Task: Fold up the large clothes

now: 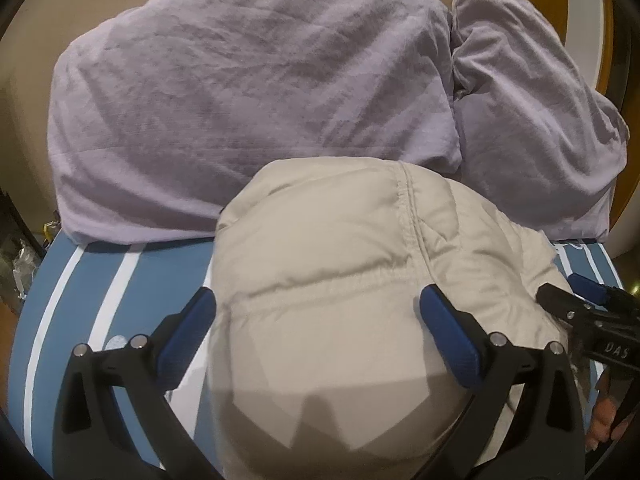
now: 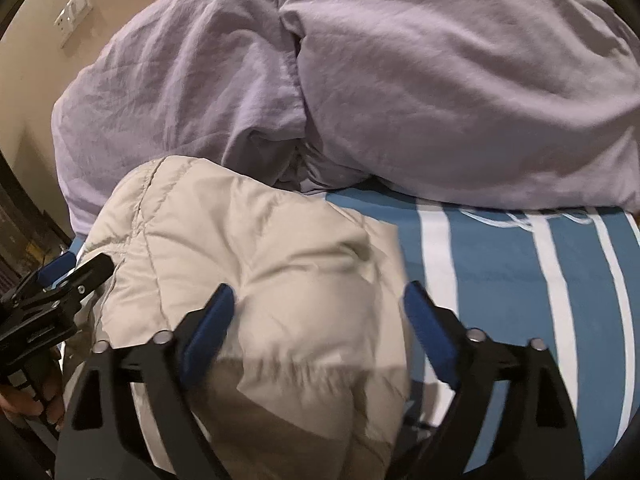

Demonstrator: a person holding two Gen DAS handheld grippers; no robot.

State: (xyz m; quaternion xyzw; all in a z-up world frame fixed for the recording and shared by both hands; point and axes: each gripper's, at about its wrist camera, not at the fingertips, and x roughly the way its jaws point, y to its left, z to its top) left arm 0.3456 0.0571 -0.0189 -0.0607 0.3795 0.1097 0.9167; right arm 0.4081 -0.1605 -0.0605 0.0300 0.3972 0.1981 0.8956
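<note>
We had the beige puffer jacket bunched in a puffy folded heap on the blue-and-white striped sheet, its far edge touching the lilac pillows. Quilt seams ran across the top panel, and one stitched seam ran down from the heap's far edge.

Left gripper: jaws stood wide apart, straddling the jacket. The blue left pad sat just off the jacket's left edge, over the sheet. The blue right pad sat over the fabric. We couldn't see either pad pinching cloth, so we read it as spread wide with nothing gripped.

Right gripper: also spread wide. Its left finger was on or over the jacket's top surface; its right finger was at the jacket's right edge, by the stripes. The jacket bulk lay between them, but no pad was clamped on it. That view was motion-blurred near the fingers, so exact contact we couldn't tell.

Each gripper showed in the other's view: the right one at the far right edge of the left wrist view, the left one at the far left edge of the right wrist view, both just beside the jacket. Part of a hand showed under the right one.

Two lilac pillows lay behind the jacket, one large, and a second pressed against its right side. Beige wall behind, with a switch plate in the right wrist view.
</note>
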